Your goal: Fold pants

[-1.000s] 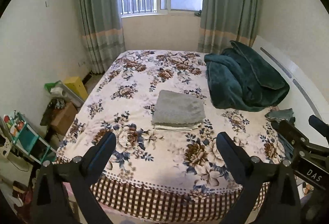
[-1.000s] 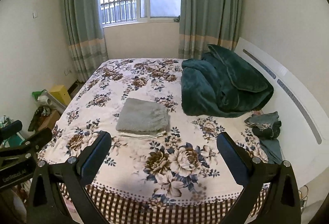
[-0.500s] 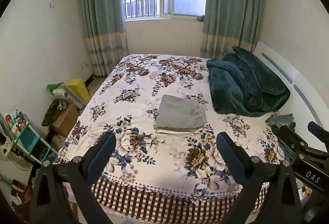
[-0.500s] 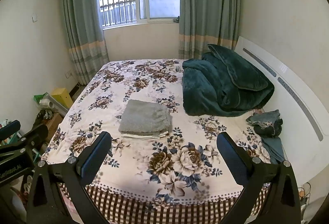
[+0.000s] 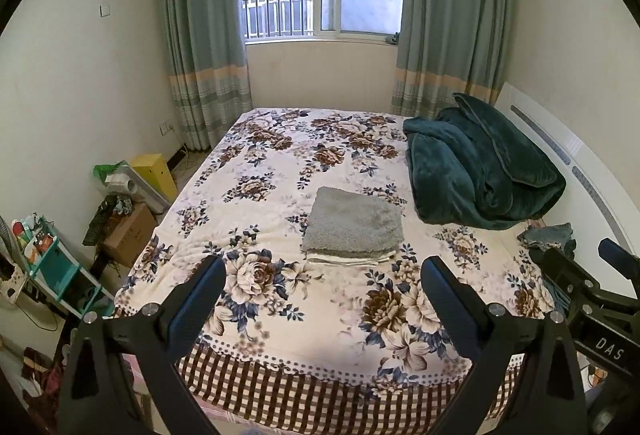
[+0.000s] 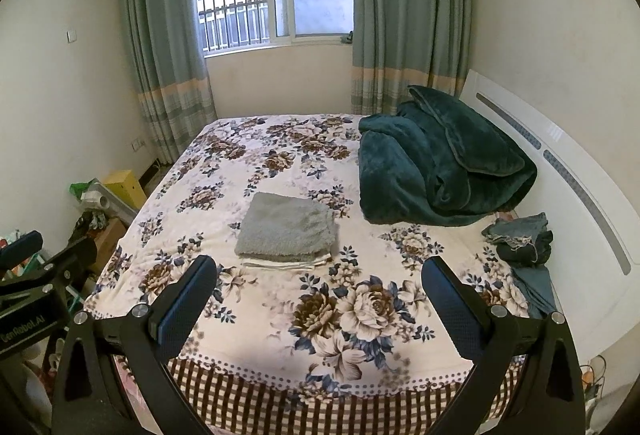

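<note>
Across the last second your view of the bed (image 5: 320, 319) has widened: more of the wall, curtains and window now shows above it, and the checked valance along the near edge sits lower in both wrist views. That reads as you backing away from the mattress with both tools raised, not reaching in.

The teal blanket (image 5: 476, 171) lies bunched against the headboard (image 6: 560, 171) where it lay a second ago, and the crumpled denim clothes (image 6: 520, 235) at the right edge of the bed, near the headboard, have not shifted either.

The folded pants (image 5: 352, 225), a grey fleecy rectangle, lie flat near the middle of the floral bedspread, with a paler layer showing along the near edge. Their shape and place match the earlier views, so nothing has disturbed the fold. Judging by that tidy stack, the folding looks finished, or this garment at least.

Your left hand-held gripper (image 5: 322, 291) is released, jaws spread wide with only bedspread showing between them, well short of the pants. Your right hand-held gripper (image 6: 320, 289) is likewise released and empty, also well apart from the stack; its body shows at the right edge of the left wrist view, beside the other tool.

If another garment is meant, the denim pile is probably the next candidate; it lies to your right.
</note>
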Available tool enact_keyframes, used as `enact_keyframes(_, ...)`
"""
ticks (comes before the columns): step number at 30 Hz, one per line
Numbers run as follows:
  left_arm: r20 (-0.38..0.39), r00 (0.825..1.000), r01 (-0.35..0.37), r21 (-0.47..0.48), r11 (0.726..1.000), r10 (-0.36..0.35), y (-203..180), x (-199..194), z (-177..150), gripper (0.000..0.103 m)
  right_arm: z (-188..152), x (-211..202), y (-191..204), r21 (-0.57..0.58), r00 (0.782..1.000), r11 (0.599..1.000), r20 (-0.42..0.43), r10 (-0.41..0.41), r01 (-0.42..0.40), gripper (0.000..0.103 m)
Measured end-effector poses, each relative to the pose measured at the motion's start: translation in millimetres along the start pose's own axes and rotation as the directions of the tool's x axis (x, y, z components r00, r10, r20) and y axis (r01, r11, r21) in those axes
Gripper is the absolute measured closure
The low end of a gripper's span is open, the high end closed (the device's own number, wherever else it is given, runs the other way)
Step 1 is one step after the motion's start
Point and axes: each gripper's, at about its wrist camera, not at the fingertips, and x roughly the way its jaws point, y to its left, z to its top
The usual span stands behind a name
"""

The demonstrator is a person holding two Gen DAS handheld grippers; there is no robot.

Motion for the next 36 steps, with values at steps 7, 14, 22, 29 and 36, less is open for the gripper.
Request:
enact_keyframes(7,0.007,1.0,-0.01,-0.011,1.0,0.01,-0.4,-3.2,0.1,0.004,1.8,0.2,2.9,-0.007,1.0,1.0,0.002,-0.003,0.003,0.0)
enact_keyframes(14,0.008,1.0,-0.016,-0.011,1.0,0.016,-1.0,-6.4,-1.0,0.004,0.4,0.7,2.0,-0.008,1.0,1.0,0.002,-0.004,0.004,0.0)
enact_keyframes(22,0.008,1.0,-0.025,-0.014,1.0,0.025,-3.2,-7.8,-2.3,0.004,-1.2,0.0,2.4,-0.004,1.0,1.0,0.003,-0.004,0.004,0.0)
enact_keyframes(29,0.008,1.0,-0.025,-0.013,1.0,0.026,-2.9,-9.2,-1.6,0.003,-2.8,0.8,4.5,-0.002,1.0,1.0,0.001,-0.002,0.002,0.0)
enact_keyframes(36,0.012,1.0,-0.027,-0.018,0.999,0.028,-3.3,-12.5,-5.5,0.003,-5.5,1.8,9.5,-0.001,1.0,1.0,0.001,0.002,-0.002,0.0)
